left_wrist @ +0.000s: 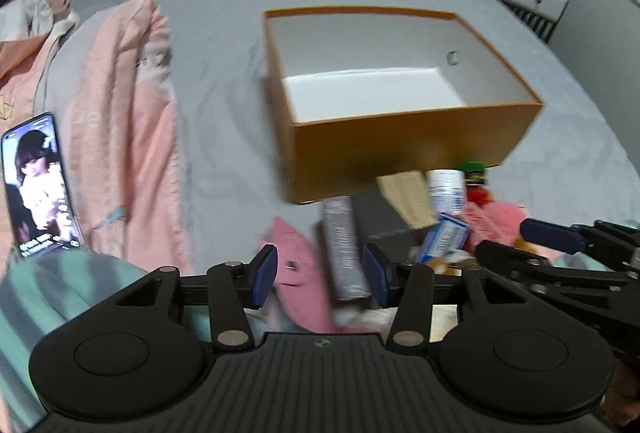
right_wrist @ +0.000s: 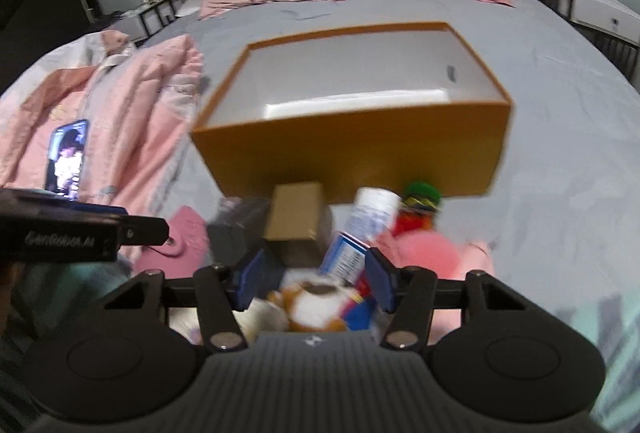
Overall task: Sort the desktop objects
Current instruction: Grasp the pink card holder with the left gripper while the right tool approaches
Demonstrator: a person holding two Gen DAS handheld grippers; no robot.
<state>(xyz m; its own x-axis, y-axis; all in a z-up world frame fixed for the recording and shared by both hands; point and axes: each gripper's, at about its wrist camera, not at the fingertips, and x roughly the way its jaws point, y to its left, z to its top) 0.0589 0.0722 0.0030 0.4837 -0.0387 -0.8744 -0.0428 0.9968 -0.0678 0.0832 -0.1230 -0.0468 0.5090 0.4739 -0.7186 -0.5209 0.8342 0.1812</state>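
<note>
Left claw (left_wrist: 320, 273) apparently straddles grey box (left_wrist: 346, 249), lengthwise toward carton (left_wrist: 400, 137).

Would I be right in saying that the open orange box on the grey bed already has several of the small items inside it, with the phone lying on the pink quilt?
Not quite: the orange box is empty; the left wrist view shows only its bare white interior. The small items lie in front of it. The phone is on the pink quilt, as you say.

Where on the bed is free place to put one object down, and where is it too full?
Free: the white floor inside the orange box, which looks empty; the grey sheet between the pink garment and the box; the sheet right of the box. Crowded: the heap before the box's near wall, with the white bottle, the brown carton and the plush toy.
</note>
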